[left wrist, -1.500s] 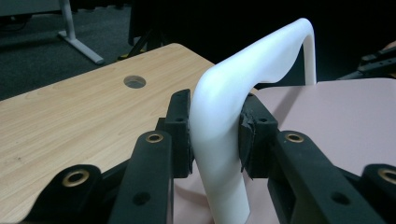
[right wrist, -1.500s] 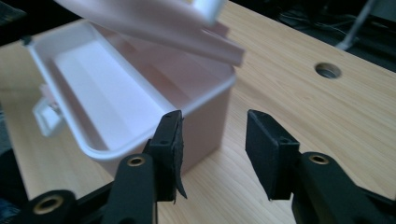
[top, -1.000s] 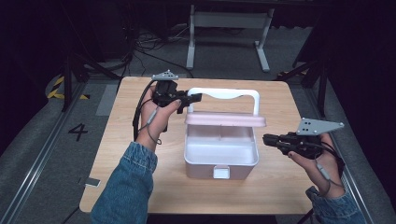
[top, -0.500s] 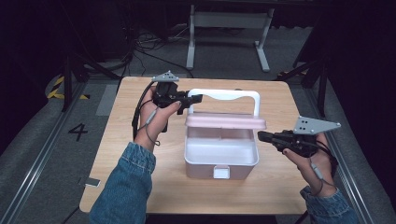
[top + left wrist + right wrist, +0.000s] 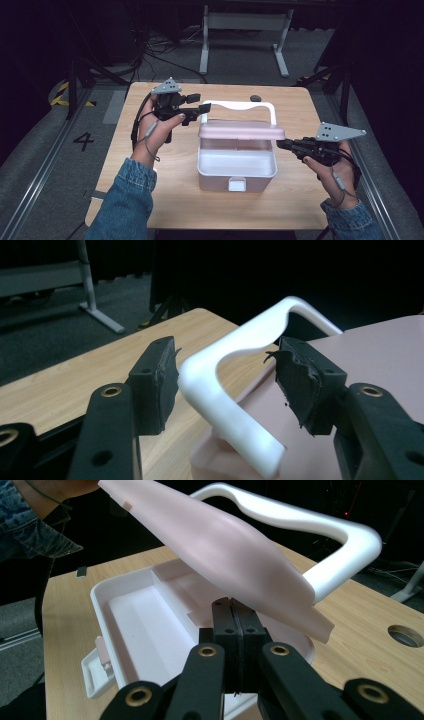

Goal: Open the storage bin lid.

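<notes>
A white box (image 5: pixel 201 170) stands open mid-table, its pink lid (image 5: pixel 240 131) raised and tilted, with a white handle (image 5: pixel 250 105) behind it. My left gripper (image 5: pixel 202 103) is at the handle's left corner. In the left gripper view the handle (image 5: pixel 220 405) runs between the two pads without touching either. The left gripper (image 5: pixel 225 352) has just been opening and stands open. My right gripper (image 5: pixel 280 144) is at the lid's right end. In the right gripper view the right gripper (image 5: pixel 231 603) is shut, pad against pad, its tips just under the lid (image 5: pixel 235 545), above the box (image 5: pixel 135 615).
The wooden table (image 5: pixel 160 200) has a round hole (image 5: pixel 255 98) near its far edge, behind the handle. A small latch (image 5: pixel 236 184) sticks out at the box's front. A metal stand (image 5: pixel 245 25) is on the floor beyond the table.
My left gripper's jaws have opened off the handle's corner and the hand has shifted a little to the left. The lid stays raised and the right gripper stays shut beside it.
</notes>
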Motion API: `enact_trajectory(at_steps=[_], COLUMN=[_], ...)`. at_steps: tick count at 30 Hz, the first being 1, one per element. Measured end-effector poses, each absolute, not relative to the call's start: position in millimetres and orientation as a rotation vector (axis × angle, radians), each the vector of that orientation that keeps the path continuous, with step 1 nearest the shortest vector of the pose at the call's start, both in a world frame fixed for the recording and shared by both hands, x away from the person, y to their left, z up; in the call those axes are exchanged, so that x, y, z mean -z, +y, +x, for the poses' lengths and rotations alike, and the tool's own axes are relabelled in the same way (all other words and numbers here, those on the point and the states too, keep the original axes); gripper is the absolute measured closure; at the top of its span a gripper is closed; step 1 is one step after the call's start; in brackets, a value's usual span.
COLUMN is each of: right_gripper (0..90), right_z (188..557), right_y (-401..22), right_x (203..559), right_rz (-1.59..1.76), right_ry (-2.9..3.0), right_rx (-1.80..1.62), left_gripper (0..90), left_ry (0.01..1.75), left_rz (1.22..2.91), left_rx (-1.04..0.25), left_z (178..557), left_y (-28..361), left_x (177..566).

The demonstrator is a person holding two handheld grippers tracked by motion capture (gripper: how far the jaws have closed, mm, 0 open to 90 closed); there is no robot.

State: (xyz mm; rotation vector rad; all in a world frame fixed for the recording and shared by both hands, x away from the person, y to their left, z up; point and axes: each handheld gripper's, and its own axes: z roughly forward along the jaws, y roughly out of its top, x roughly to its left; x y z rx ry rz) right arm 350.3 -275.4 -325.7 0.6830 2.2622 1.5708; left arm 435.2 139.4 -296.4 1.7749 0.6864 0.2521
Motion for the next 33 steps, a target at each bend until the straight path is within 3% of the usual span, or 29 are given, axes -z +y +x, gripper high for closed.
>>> enact_trajectory(at_steps=[17,33], right_gripper=[90.0,90.0], right_z=[355,362], right_y=[-276,-279], right_x=[320,314], right_rz=[0.726,0.749], right_ry=[2.175,2.136], right_rx=[-1.649,-1.671], left_gripper=[41.5,35.6], left_ry=[0.628,0.579], left_rz=[1.765,1.814], left_rx=[-0.339,-0.366], left_z=[389,373], left_y=[176,164], left_x=[289,300])
